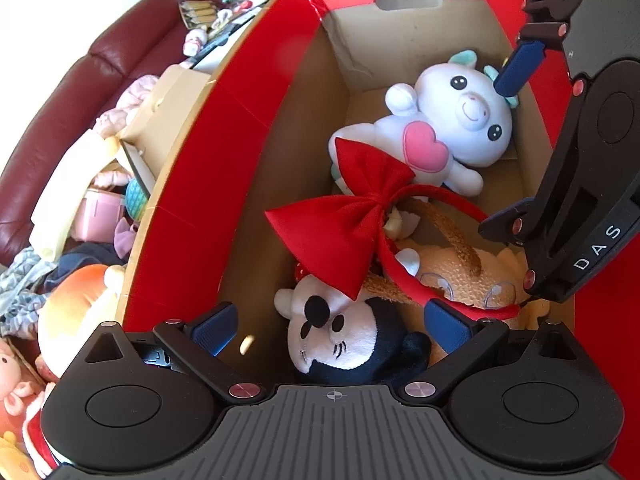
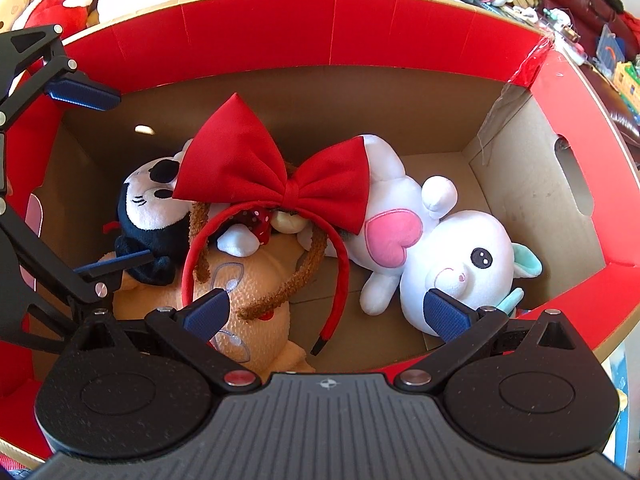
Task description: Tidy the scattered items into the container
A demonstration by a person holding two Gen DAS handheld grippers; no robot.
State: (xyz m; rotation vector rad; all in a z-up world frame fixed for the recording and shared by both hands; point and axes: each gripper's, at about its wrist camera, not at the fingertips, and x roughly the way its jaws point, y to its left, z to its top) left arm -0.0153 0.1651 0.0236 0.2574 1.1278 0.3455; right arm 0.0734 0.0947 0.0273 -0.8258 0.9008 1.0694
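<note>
In the left wrist view, the left gripper [image 1: 332, 330] is held spread wide above the cardboard box [image 1: 224, 184], nothing between its pads; the red bow headband [image 1: 348, 216] lies inside the box on top of the plush toys, its band curving toward the right gripper [image 1: 504, 152], also spread and empty. The placing step is judged finished; the next move calls for lifting clear and reaching to the loose toys [image 1: 76, 308] seen outside the box's left wall. In the right wrist view, the headband [image 2: 276, 188] is seen with its bow toward the box's far wall [image 2: 256, 44] and its band's free end pointing at the near wall; its long axis runs far-to-near, beside the white plush [image 2: 440, 248].
</note>
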